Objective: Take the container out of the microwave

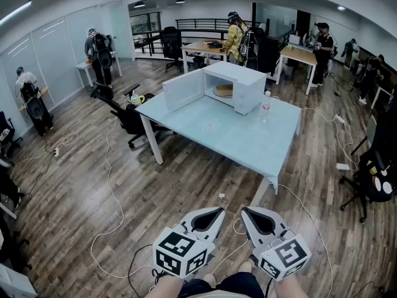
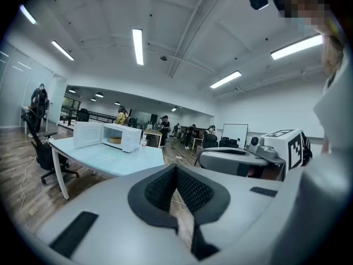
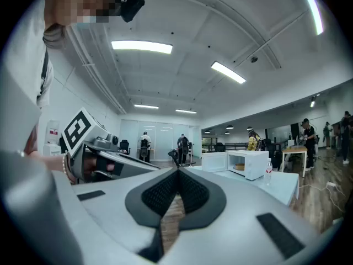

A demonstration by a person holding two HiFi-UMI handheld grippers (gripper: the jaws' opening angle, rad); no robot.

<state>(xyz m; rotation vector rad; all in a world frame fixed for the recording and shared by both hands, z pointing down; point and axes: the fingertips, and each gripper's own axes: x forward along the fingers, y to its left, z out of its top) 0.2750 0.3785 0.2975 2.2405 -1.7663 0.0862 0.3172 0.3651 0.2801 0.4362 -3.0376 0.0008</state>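
The left gripper [image 1: 216, 212] is held low by the person's body, its two jaws pressed together at the tips with nothing between them; its own view [image 2: 176, 168] shows only bare floor [image 1: 93, 179] through the slot behind the pads. Ahead of it and well apart, across the near stretch of the table [image 1: 248, 144], the microwave [image 1: 240, 79] stands with its door [image 1: 182, 90] swung fully open to the left, so the cavity faces the person and slightly to their left. The container [image 1: 223, 90], a shallow tan dish that looks round with no clear long axis, sits on the cavity floor, inside and untouched. Just right of the microwave's front corner a clear bottle [image 1: 265, 108] stands upright on the table. The right gripper [image 1: 245, 211] hangs beside the left one, jaws likewise closed tip to tip on nothing [image 3: 177, 171]. The container lies almost straight ahead of both, neither clearly nearer. The open door flanks the left gripper's line and the bottle the right's, so the reach probably calls for stepping up to the table and opening the jaws first.
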